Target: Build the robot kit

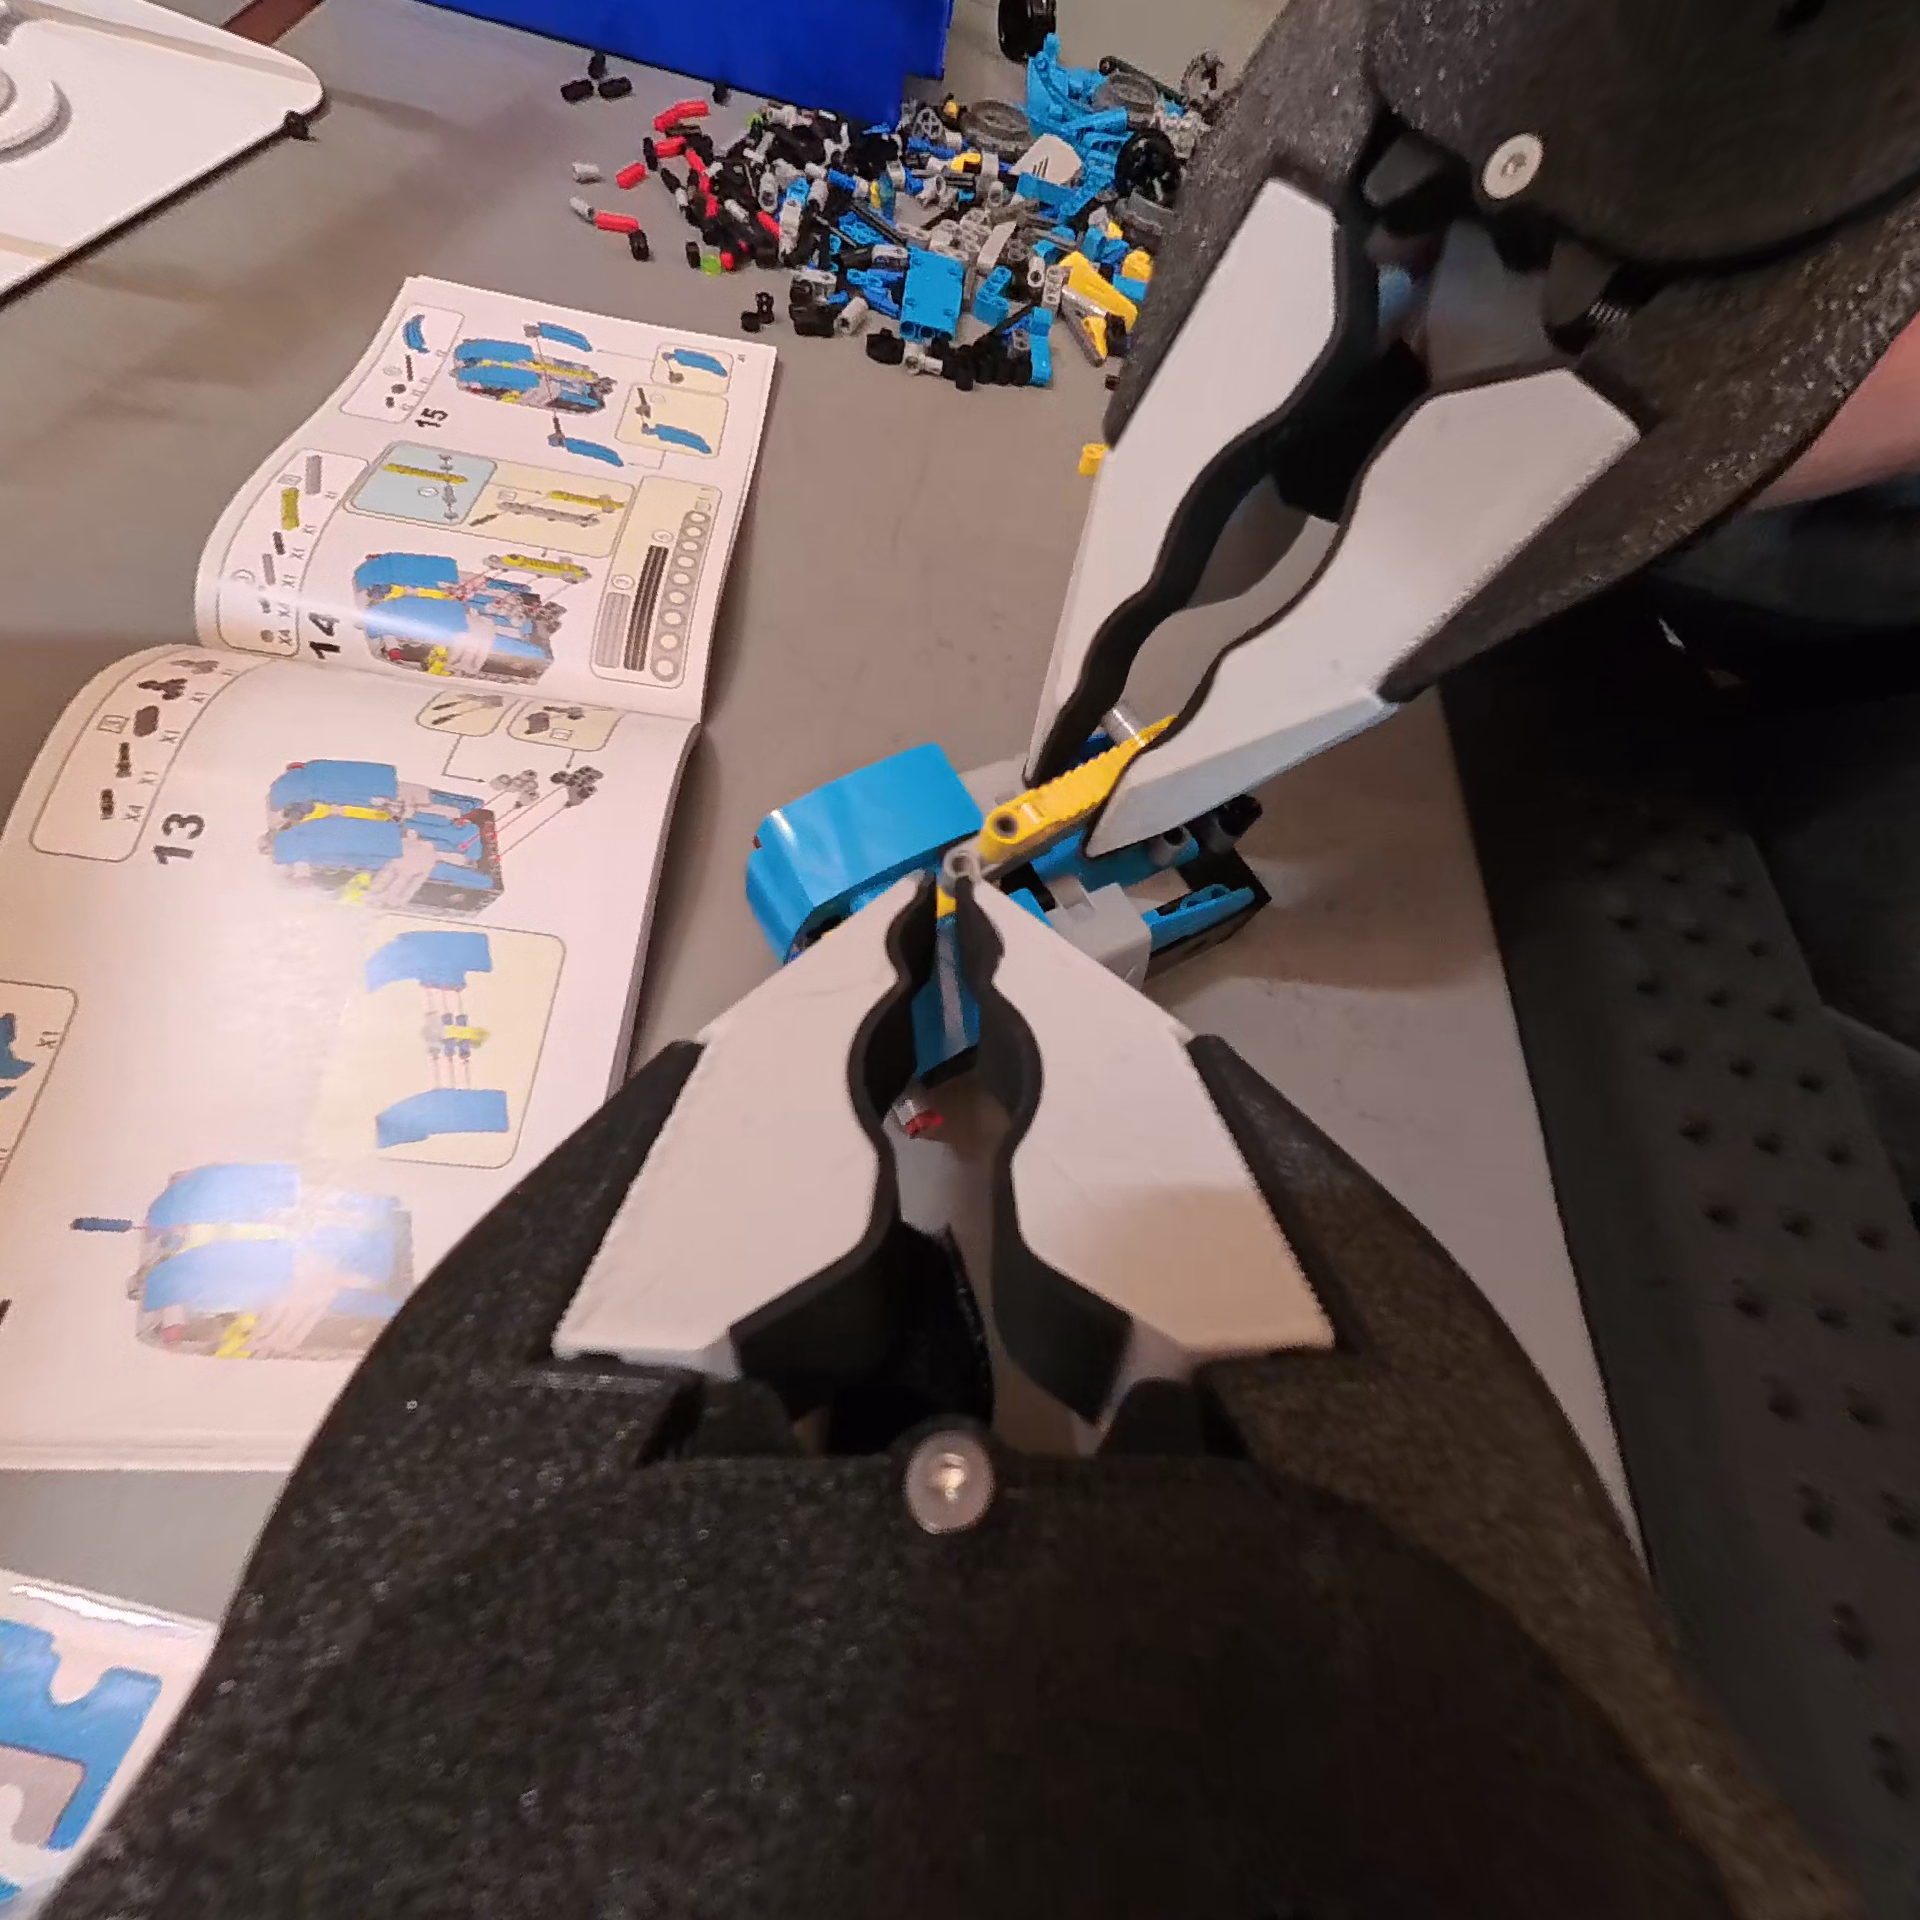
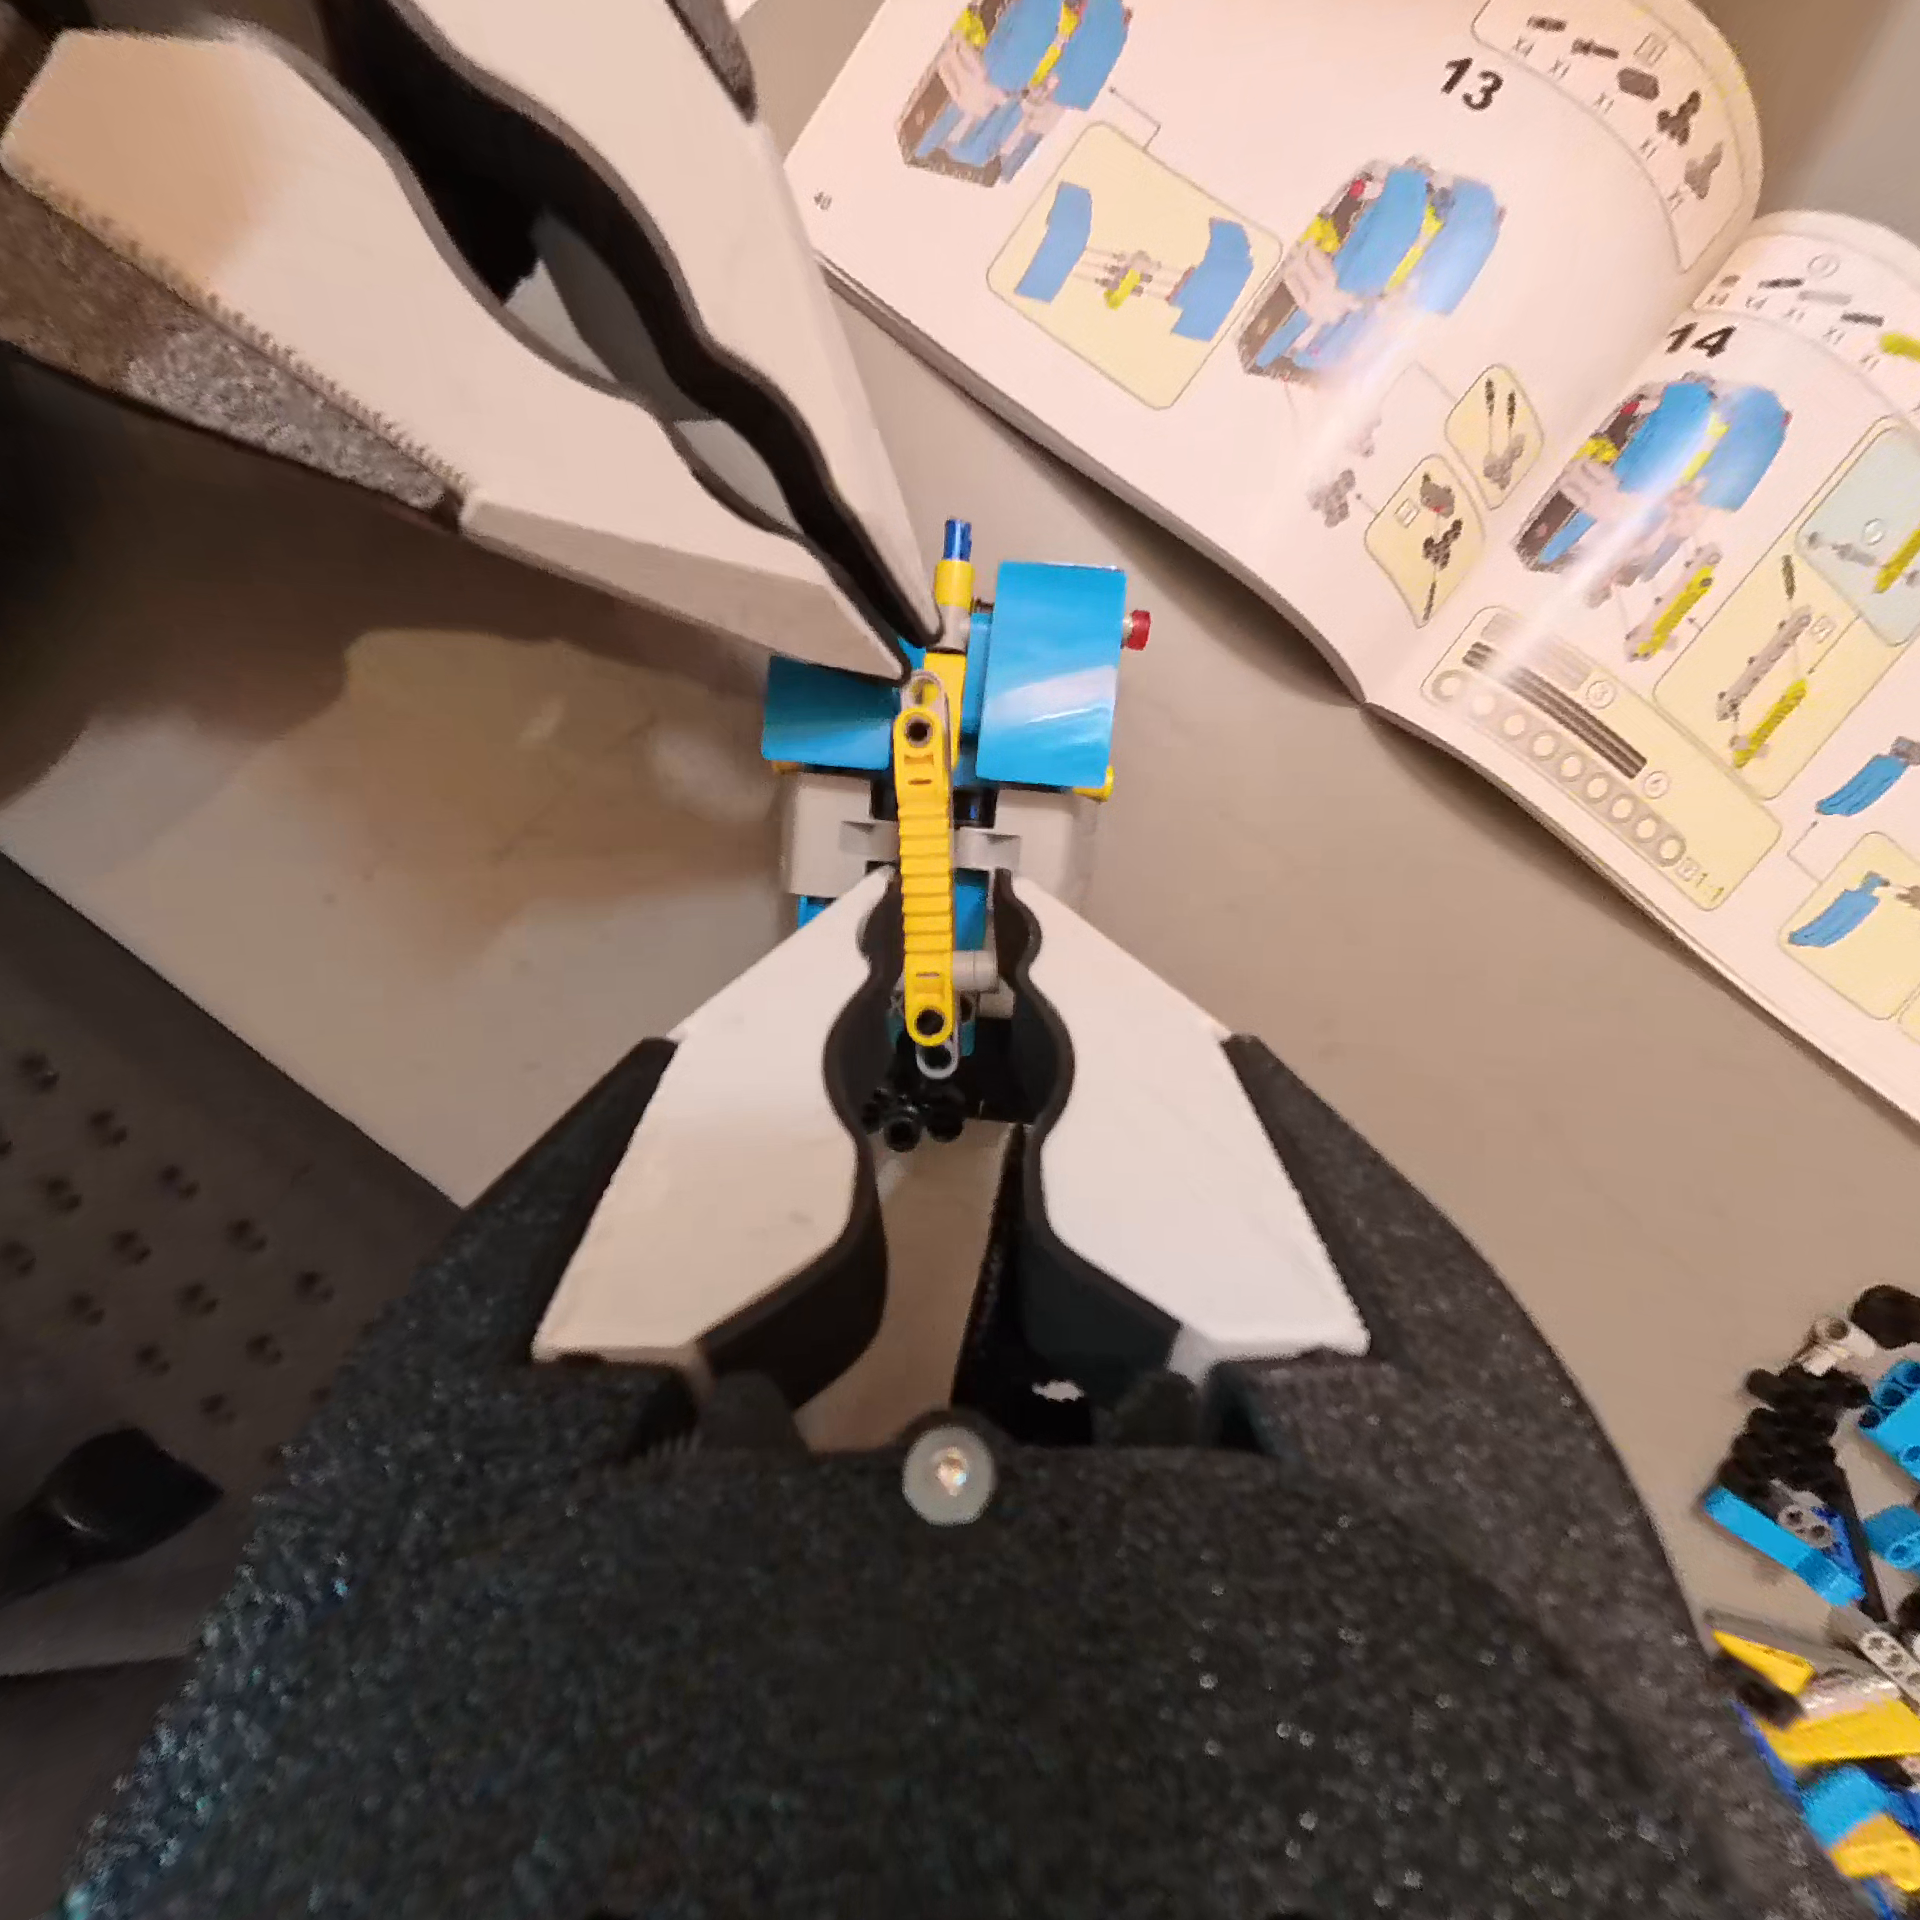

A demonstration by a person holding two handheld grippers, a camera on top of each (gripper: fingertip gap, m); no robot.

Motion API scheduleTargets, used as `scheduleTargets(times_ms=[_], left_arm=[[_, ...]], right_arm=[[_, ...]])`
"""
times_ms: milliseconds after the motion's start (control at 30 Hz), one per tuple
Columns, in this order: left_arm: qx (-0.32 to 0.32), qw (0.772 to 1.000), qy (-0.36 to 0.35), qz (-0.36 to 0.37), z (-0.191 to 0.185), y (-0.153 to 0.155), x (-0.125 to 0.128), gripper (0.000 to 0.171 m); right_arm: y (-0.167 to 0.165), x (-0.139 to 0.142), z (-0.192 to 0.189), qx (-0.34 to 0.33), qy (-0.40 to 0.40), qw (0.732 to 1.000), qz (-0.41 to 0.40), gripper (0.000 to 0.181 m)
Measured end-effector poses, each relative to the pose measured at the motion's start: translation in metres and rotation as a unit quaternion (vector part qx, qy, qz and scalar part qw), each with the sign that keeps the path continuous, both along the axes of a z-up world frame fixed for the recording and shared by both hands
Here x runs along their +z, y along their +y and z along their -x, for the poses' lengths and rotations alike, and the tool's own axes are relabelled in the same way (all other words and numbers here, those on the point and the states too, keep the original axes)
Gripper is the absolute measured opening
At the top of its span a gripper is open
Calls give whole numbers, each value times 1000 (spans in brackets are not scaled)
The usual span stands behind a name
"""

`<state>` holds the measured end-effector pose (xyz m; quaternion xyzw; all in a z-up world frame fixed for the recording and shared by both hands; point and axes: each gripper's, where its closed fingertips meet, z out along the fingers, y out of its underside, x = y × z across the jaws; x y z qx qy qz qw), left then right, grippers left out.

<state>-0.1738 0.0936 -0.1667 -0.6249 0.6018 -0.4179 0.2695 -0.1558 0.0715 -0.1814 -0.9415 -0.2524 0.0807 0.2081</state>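
A small brick model with blue curved panels (image 1: pixel 862 831) stands on the grey table; it also shows in the right wrist view (image 2: pixel 1049 675). A yellow toothed beam (image 1: pixel 1049 805) (image 2: pixel 925 883) lies along its top. My left gripper (image 1: pixel 951 883) is shut on a thin grey pin (image 1: pixel 961 864) at the beam's end hole; its tips also show in the right wrist view (image 2: pixel 920 639). My right gripper (image 2: pixel 940 883) is closed around the model's grey and blue middle, with the yellow beam between its fingers. It reaches in from the upper right in the left wrist view (image 1: pixel 1070 795).
An open instruction booklet (image 1: pixel 416 727) (image 2: pixel 1455 416) lies beside the model. A pile of loose blue, black, yellow and red pieces (image 1: pixel 935 239) (image 2: pixel 1849 1558) lies beyond, by a blue bin (image 1: pixel 727 42). A black perforated mat (image 1: pixel 1714 1143) borders the table. A white board (image 1: pixel 125 125) lies far left. The tips of both grippers are at nearly the same place.
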Motion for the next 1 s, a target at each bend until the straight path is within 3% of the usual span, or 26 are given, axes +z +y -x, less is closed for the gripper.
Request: scheduleTargets(times_ms=[167,367,467,633,733,833,933,1000], left_arm=[[-3,1000,-4,-1,1,-1,3,4],[22,999,-26,4,10,12,12,13],[42,998,-44,8,20,15,15,17],[79,994,-79,6,32,13,14,17],[95,993,-73,-22,41,9,10,17],[107,989,-102,-24,44,-1,19,16],[103,988,-112,-11,42,-13,19,16],[103,989,-102,-17,43,-16,14,16]], right_arm=[[-2,-1,1,-10,7,1000,5,18],[-2,19,-10,-23,1,999,-38,47],[-9,19,-2,6,22,998,-54,65],[-8,19,-1,21,-1,993,-113,61],[-14,22,5,25,52,994,-96,65],[-18,7,20,46,41,994,-88,59],[-10,-8,15,41,-30,993,-110,31],[-12,0,20,47,4,993,-110,15]])
